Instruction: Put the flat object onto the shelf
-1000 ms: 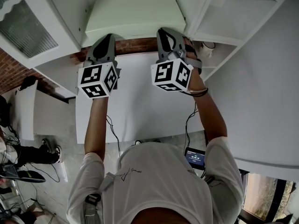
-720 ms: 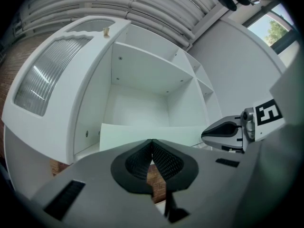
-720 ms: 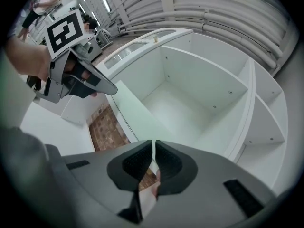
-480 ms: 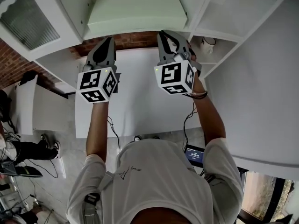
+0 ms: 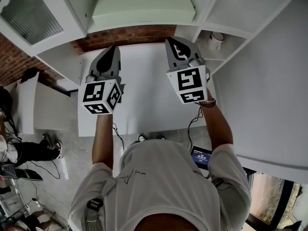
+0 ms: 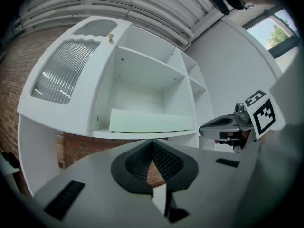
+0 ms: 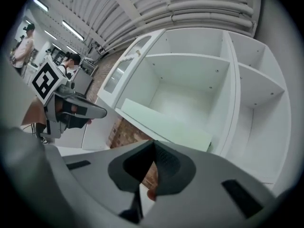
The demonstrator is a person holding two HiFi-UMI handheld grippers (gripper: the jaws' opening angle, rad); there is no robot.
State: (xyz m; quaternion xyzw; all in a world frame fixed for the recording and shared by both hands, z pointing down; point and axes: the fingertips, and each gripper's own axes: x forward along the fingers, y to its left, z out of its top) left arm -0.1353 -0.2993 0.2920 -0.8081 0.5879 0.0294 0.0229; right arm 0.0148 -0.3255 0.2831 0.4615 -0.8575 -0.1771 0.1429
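Left gripper (image 6: 152, 144) and right gripper (image 7: 153, 145) hold their ribbed black fingers together, empty, over a smooth white counter (image 5: 144, 95). The flat object (image 5: 142, 4), a pale green rectangular slab, lies on the white shelf (image 5: 137, 27).

both arms were stretched out ahead of the body, side by side and well apart. the left gripper (image 5: 113, 48) pointed forward, roughly level, its two jaws closed together tip to tip with nothing between them. its marker cube (image 5: 101, 96) sat at the rear, hiding most of the hand that held it. the left forearm (image 5: 102, 138) was bare and nearly straight. the right gripper (image 5: 170, 40) pointed the same way, its jaws also pressed together and empty. its own marker cube (image 5: 189, 84) faced up. the right forearm (image 5: 217, 129) ran back toward the shoulder, with a dark band (image 5: 208, 103) around the wrist.
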